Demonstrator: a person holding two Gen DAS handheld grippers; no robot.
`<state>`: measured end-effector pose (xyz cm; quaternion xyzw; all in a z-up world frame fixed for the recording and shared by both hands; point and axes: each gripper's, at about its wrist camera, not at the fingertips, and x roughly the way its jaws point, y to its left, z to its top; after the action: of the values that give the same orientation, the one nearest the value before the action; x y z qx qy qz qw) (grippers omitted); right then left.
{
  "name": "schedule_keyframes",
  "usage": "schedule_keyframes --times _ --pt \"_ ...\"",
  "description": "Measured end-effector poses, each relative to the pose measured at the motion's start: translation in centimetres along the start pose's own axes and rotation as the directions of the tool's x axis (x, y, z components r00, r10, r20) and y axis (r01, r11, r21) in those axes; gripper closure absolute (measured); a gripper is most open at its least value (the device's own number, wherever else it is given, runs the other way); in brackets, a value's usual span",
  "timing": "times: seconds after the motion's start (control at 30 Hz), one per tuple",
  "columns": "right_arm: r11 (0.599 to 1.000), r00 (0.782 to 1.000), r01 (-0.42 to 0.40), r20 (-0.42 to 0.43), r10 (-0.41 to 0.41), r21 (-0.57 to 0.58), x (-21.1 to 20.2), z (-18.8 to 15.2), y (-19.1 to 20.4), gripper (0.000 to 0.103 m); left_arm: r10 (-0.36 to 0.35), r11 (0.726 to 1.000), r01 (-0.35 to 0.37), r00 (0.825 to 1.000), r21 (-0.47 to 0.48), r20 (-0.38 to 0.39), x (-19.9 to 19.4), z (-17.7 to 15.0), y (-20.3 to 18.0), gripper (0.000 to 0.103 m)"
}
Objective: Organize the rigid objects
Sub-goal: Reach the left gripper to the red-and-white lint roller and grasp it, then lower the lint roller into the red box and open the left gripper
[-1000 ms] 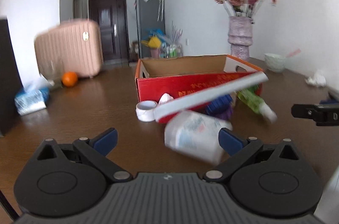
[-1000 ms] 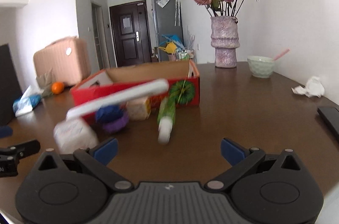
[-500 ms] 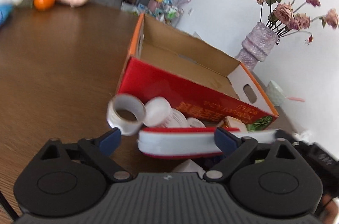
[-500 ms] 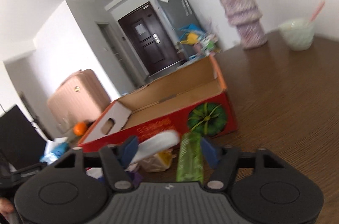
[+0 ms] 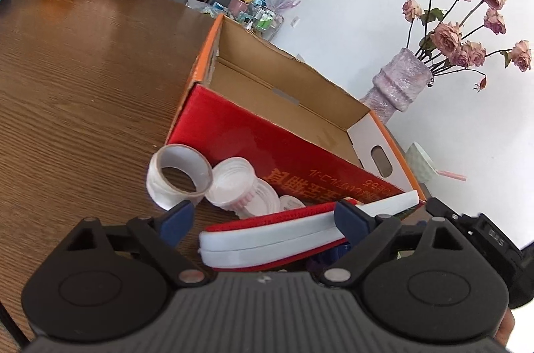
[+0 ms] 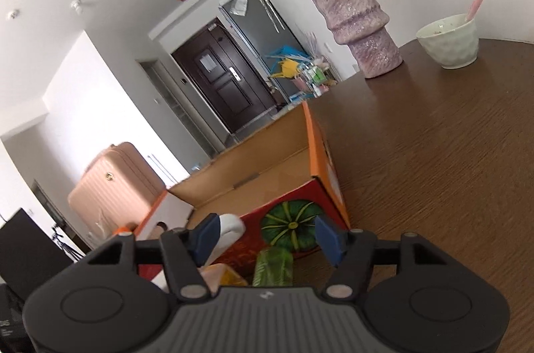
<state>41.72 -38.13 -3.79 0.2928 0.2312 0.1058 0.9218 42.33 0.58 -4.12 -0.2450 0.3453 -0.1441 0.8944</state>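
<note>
Two views covered this moment, and the left wrist view came first. The left gripper [image 5: 263, 218] hung low with its jaws wide apart, and the white and red slipper [image 5: 267, 239] lay between them; one blue pad seemed to be at the slipper's side, but no grip was clear. Beside it on the wooden table [image 5: 83, 79] lay a tape roll [image 5: 178, 178] and a ribbed plastic lid [image 5: 233, 186], both round and hard, just in front of the red cardboard box [image 5: 283, 132], which was open and empty inside. In the right wrist view, the right gripper [image 6: 263, 238] had its jaws opening, with a green plastic bottle [image 6: 273, 266] below them but not pressed. To do this step well, I think each gripper should close squarely across the narrow, stiff part of its object, because smooth plastic and a rounded sole can slip, and then lift clear over the box wall.
</note>
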Motion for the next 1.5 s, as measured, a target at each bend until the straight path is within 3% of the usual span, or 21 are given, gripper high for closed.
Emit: schedule_keyframes --times 0.23,0.4,0.47,0.53,0.7,0.93,1.03,1.1,1.5 --pt "0.999 0.999 -0.031 -0.026 0.032 0.018 2.3 1.0 1.0 0.042 0.008 1.000 -0.008 1.000 -0.022 -0.001 -0.5 -0.1 0.6 0.010" --pt "0.998 0.997 -0.056 -0.058 0.056 0.002 3.1 0.3 2.1 0.059 -0.012 0.998 0.011 1.000 -0.055 -0.022 -1.0 -0.7 1.4 0.014" --pt "0.998 0.997 -0.055 -0.053 0.054 -0.022 3.2 0.1 2.6 0.069 -0.029 0.996 0.027 0.999 -0.081 -0.021 -1.2 -0.8 1.6 0.021" --pt "0.998 0.997 -0.050 -0.053 0.048 -0.036 3.2 0.0 3.0 0.069 -0.047 0.994 0.045 0.999 -0.099 -0.020 -1.3 -1.0 1.7 0.026" --pt "0.999 0.999 -0.026 -0.047 0.025 -0.032 2.5 -0.4 3.1 0.069 -0.036 0.995 0.037 0.999 -0.089 0.009 -1.8 -1.2 1.3 0.027" --pt "0.998 0.998 -0.052 0.024 0.054 -0.045 -2.0 0.1 4.3 0.069 -0.070 0.997 0.069 0.994 0.017 0.082 -5.5 -1.3 -1.5 0.027" --pt "0.997 0.997 -0.064 0.039 0.066 -0.045 -4.4 -0.2 4.7 0.069 -0.075 0.997 0.073 0.991 0.026 0.109 -7.2 -1.8 -2.4 0.029" --pt "0.997 0.997 -0.060 0.045 0.063 -0.054 -5.9 -0.6 4.9 0.077 -0.063 0.997 0.058 0.990 0.043 0.127 -8.3 -2.1 -3.1 0.031" --pt "0.998 0.993 -0.054 0.103 0.055 -0.016 -13.0 -2.8 4.6 0.076 -0.073 0.996 0.063 0.984 0.062 0.163 -12.2 -4.0 -6.2 0.031"
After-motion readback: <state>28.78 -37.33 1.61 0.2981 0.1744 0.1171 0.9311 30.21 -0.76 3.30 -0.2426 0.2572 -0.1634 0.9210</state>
